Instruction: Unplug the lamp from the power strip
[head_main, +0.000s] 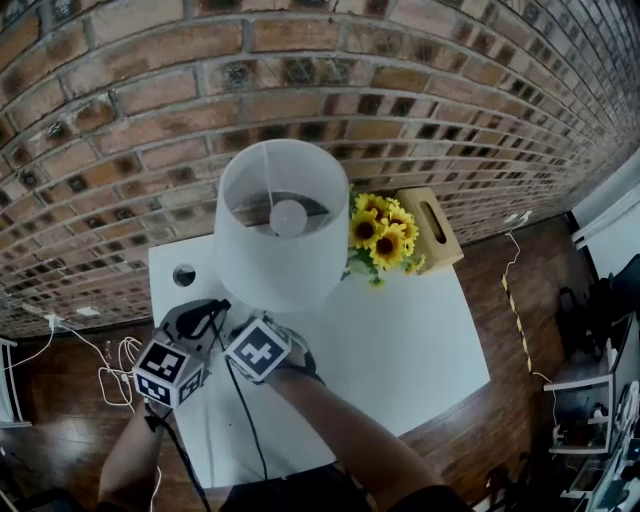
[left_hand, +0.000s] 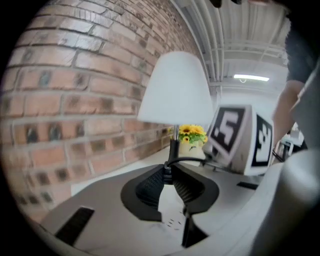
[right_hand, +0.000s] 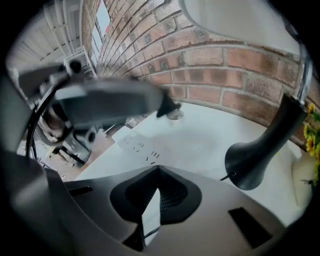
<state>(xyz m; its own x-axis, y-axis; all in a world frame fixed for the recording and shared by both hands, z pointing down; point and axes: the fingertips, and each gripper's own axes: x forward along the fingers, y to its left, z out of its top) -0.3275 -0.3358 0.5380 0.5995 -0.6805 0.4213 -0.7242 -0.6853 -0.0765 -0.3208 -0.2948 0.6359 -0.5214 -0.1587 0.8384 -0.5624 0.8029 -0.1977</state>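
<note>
SPOTTER: While your left gripper (left_hand: 169, 176) hangs over the left side of the white table (head_main: 400, 340), its jaws stand partly apart. They pinch the lamp's black plug (left_hand: 167, 170) at their tips, and the cord (left_hand: 192, 161) curls off to the right.

OPERATOR: Where is the plug against the strip?

SPOTTER: You hold it above the white power strip (left_hand: 172, 220), apart from its slots. Your right gripper (right_hand: 158, 170) is drawn in narrow. Its pads appear to press on the strip's near end, and the slots show just past the tips.

OPERATOR: And around them?

SPOTTER: Centre, the lamp (head_main: 285, 225) stands on the tabletop. Its white shade (left_hand: 175, 90) is above, and its black base (right_hand: 257, 160) is near your right gripper's jaws, to their right. Behind the lamp, sunflowers (head_main: 383, 232) and a wooden tissue box (head_main: 432, 228) sit close to the brick wall (head_main: 400, 70). A round cable hole (head_main: 184, 275) marks the table's rear left corner. Below you, the dark wood floor (head_main: 520, 270) runs round the table, with loose white cables (head_main: 110, 370) lying at left.
</note>
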